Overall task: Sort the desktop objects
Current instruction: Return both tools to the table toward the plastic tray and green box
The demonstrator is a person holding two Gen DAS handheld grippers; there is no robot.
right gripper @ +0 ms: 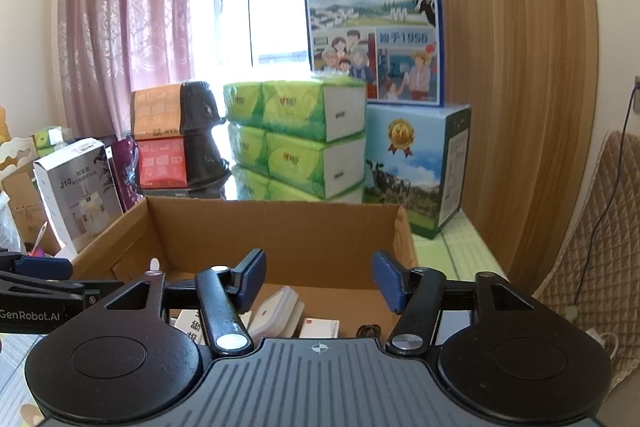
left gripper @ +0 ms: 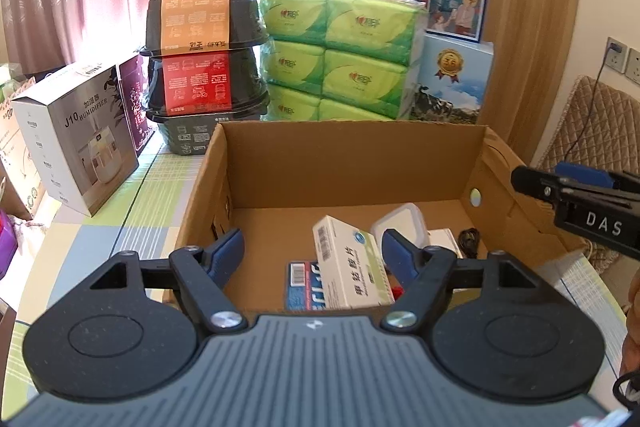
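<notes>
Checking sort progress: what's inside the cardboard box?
Inside the box: a white medicine carton atop a blue packet, a clear lidded container, a black cable. The near corners are hidden by the tongs.

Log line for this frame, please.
left gripper: open, empty, over cardboard box | right gripper: open, empty | medicine box in box

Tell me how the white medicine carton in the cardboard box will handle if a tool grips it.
The medicine carton looks like thin paperboard, so probably light and crushable under a hard squeeze. It lies tilted on a blue packet, so a push may slide it off.
</notes>
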